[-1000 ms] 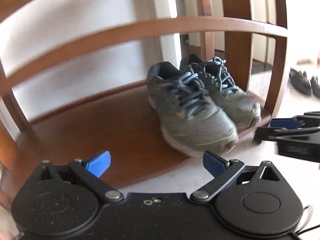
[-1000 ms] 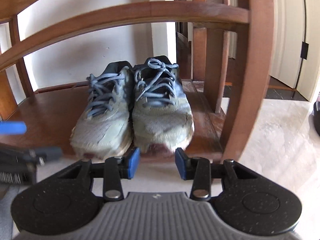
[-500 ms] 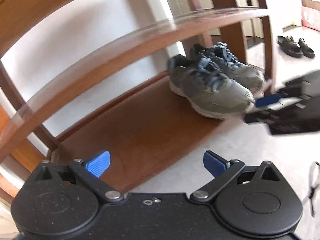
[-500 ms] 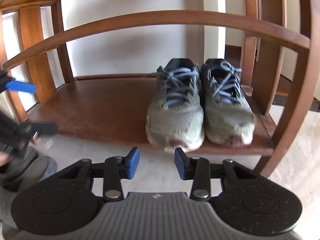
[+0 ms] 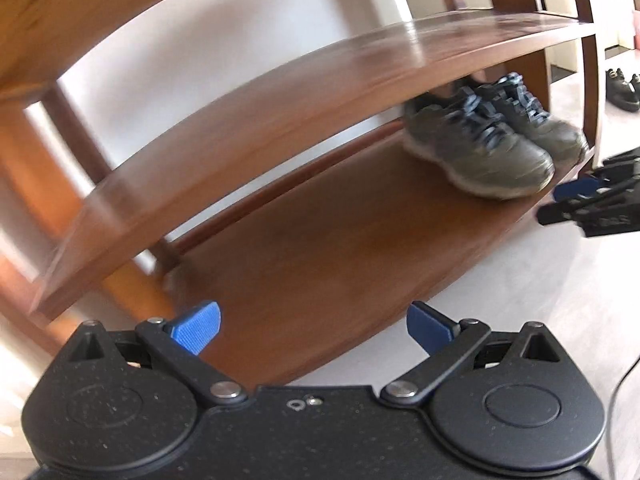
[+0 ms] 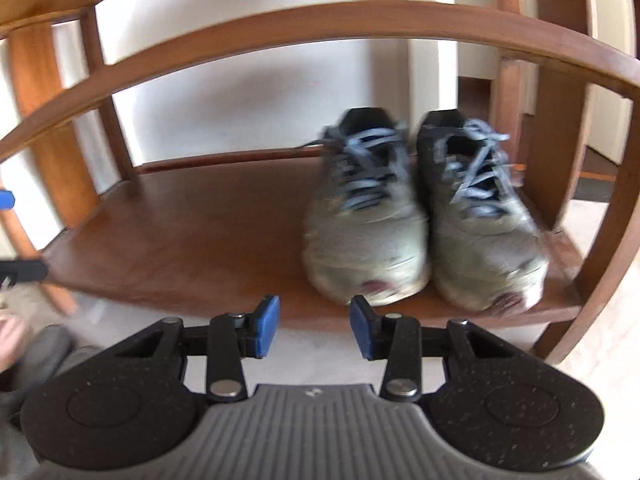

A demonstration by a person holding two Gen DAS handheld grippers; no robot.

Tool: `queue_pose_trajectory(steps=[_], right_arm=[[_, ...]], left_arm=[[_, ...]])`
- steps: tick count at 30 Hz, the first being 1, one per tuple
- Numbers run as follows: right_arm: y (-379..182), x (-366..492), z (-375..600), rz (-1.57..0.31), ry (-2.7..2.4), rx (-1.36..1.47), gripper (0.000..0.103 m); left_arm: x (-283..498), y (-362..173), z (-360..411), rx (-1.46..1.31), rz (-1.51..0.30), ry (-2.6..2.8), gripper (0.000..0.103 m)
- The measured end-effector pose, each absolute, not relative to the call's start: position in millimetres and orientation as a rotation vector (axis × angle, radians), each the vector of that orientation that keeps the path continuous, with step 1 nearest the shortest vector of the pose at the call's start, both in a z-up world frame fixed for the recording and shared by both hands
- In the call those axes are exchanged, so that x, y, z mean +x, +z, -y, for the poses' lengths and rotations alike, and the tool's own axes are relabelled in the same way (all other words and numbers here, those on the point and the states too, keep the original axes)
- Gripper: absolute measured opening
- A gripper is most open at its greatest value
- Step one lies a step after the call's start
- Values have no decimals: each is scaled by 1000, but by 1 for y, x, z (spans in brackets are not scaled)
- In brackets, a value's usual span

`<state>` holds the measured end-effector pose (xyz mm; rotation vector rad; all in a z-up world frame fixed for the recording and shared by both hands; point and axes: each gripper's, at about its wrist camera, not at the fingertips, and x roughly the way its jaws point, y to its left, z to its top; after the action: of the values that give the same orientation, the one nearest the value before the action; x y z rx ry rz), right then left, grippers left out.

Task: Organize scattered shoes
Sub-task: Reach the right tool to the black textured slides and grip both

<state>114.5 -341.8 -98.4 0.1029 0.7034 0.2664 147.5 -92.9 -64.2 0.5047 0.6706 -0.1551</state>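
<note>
While both grippers hang in front of the rack (image 6: 280, 40), nothing sits between their jaws: the left gripper (image 5: 313, 326) is spread wide, the right gripper (image 6: 313, 326) parted by a narrow gap. A pair of grey sneakers (image 6: 420, 216) stands side by side, toes outward, at the right end of the bottom shelf (image 6: 192, 232). Dark shoes (image 5: 622, 88) lie on the floor (image 5: 540, 280) beyond.

left wrist: aimed down at shelf (image 5: 320, 240) from its left end, sneakers (image 5: 492, 144) at 2 o'clock | right wrist: faced squarely, near, sneakers (image 6: 420, 216) at 1 o'clock | shared: shelf, sneakers
</note>
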Motion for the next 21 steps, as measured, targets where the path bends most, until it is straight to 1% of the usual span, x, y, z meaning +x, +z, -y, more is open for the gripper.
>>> queue_pose_trajectory(steps=[7, 11, 15, 16, 21], right_arm=[[-98, 90, 255, -872, 553, 154, 45], [-103, 92, 186, -1042, 701, 217, 48], [-116, 110, 117, -1203, 686, 216, 53], [-119, 114, 106, -1228, 675, 214, 57], [-138, 131, 51, -1387, 547, 135, 61]], left_arm=[[108, -74, 13, 484, -740, -64, 101], [89, -77, -28, 426, -761, -5, 101], [71, -71, -56, 396, -737, 0, 101], [66, -71, -62, 397, -725, -5, 101], [47, -66, -84, 397, -679, -44, 101]])
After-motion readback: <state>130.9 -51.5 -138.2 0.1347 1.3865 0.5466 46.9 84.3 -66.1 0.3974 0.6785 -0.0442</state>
